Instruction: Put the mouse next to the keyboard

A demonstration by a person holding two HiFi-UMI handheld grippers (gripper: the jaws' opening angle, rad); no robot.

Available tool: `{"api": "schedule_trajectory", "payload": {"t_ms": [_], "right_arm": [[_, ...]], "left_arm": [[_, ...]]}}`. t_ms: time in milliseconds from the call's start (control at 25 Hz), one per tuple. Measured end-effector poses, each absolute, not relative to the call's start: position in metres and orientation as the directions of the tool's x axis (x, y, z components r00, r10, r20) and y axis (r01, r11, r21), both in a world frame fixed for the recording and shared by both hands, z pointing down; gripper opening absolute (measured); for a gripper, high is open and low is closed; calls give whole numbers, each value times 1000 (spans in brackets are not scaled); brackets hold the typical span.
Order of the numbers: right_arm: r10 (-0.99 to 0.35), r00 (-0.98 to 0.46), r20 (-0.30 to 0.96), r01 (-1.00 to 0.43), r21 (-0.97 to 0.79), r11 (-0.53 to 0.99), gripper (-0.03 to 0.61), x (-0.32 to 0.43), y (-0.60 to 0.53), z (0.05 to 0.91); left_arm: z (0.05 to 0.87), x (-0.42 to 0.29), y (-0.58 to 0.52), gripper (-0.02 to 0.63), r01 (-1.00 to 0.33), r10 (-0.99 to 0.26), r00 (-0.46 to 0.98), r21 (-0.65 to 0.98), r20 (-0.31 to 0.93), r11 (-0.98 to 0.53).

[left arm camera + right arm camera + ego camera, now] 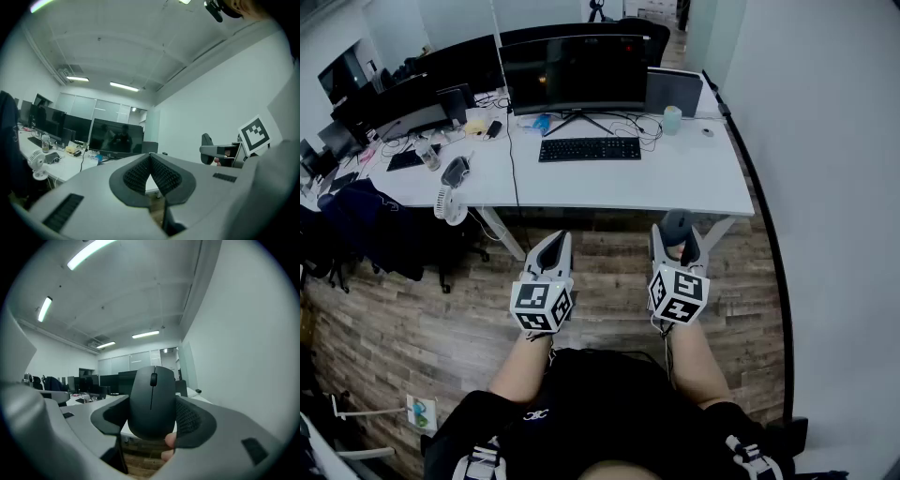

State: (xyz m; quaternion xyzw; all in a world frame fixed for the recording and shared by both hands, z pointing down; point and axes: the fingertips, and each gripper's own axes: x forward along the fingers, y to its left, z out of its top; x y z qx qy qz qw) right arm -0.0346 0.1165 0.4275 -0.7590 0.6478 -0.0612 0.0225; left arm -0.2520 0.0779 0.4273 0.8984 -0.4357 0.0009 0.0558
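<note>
The right tool (677,244) squeezes the mouse (675,225) between wide jaws, low in the middle of the frame, and should carry it slowly to the table (694,178) and lay it flat beside the keyboard (589,148), while the left tool (551,251) is closed, holding nothing.

Stock count, desk bay
Two grippers: left gripper (551,242), right gripper (677,239); one mouse (151,401); two desks: left desk (478,178), right desk (698,178), bearing one keyboard (589,148); one fan (450,204); one cup (672,119).
</note>
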Motion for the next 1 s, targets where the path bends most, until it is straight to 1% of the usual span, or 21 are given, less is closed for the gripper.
{"api": "schedule_trajectory", "payload": {"t_ms": [360,680,1000], "right_arm": [[-984,161,77,-980,-108,-168,310,-25,121,426],[-987,145,71,-983,-100,-152,310,-15,126,425],[-992,114,55,-984,-128,-120,311,-8,119,426]], "left_arm": [[424,-241,82,17,-781,-781,623,98,49,-617],[425,-226,91,17,-775,-776,630,97,42,-624],[427,-210,81,17,-762,-763,645,98,38,-640]]}}
